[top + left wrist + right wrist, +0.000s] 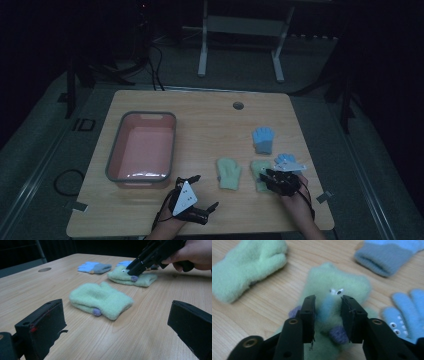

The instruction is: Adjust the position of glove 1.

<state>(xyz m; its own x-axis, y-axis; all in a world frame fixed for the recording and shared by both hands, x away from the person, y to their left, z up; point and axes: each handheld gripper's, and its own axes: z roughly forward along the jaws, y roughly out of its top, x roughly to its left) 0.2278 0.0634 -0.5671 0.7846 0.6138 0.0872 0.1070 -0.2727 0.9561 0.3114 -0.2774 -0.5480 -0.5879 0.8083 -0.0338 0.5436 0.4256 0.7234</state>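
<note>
R gripper [327, 315] is tipped down onto a green mitten [337, 287] w/ googly eyes, at about 4 o'clock on the bench [210, 115]. Jaws partly open, straddling the mitten's middle, tips down in the fleece; can't tell if pads are pinching yet. A 2nd green mitten [229, 173] lies just at 9 o'clock of it. Blue gloves [263, 139] at 12 to 1 o'clock. L gripper [194, 196] sits low at 6 o'clock, jaws wide apart, nothing held.
</note>
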